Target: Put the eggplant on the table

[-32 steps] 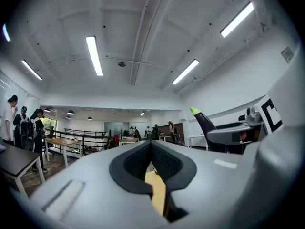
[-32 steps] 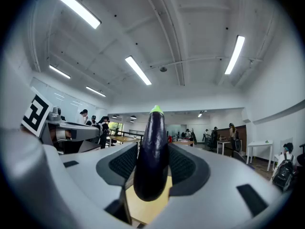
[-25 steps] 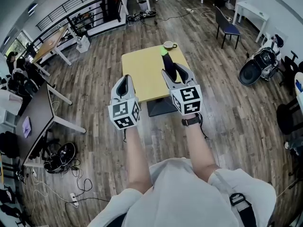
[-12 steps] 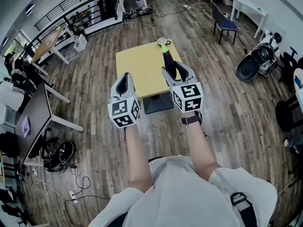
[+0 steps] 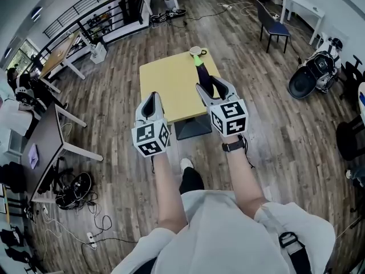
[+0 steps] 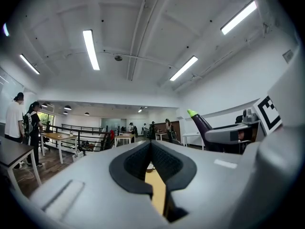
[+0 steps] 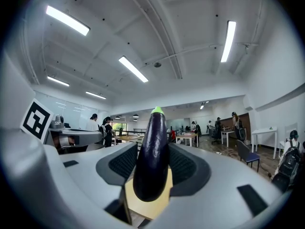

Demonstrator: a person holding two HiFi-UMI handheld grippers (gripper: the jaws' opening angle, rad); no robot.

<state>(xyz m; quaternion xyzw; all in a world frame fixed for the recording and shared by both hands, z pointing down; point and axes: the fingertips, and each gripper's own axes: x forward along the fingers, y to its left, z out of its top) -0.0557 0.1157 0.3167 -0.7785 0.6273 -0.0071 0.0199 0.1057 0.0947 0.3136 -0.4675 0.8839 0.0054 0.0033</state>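
While the right gripper (image 5: 210, 85) holds the eggplant (image 7: 152, 156) tight between its jaws, the vegetable stands almost upright in the right gripper view. Its long axis runs from the rounded lower end, low between the pads, up to the bright green cap at the top. The skin is a glossy, very dark purple, smooth and unmarked, and the body narrows toward the cap.

From the head view the eggplant is in the air, off any surface. It shows against the right part of the square yellow counter (image 5: 171, 84), with its green tip pointing toward a white cup (image 5: 195, 51) on the far corner. In the left gripper view it rises aslant out of the right gripper, green end highest.

The left gripper (image 5: 151, 97) is beside the right one at the counter's near edge. Its jaws are closed together with nothing between them. Wooden floor (image 5: 114, 130) surrounds the counter.
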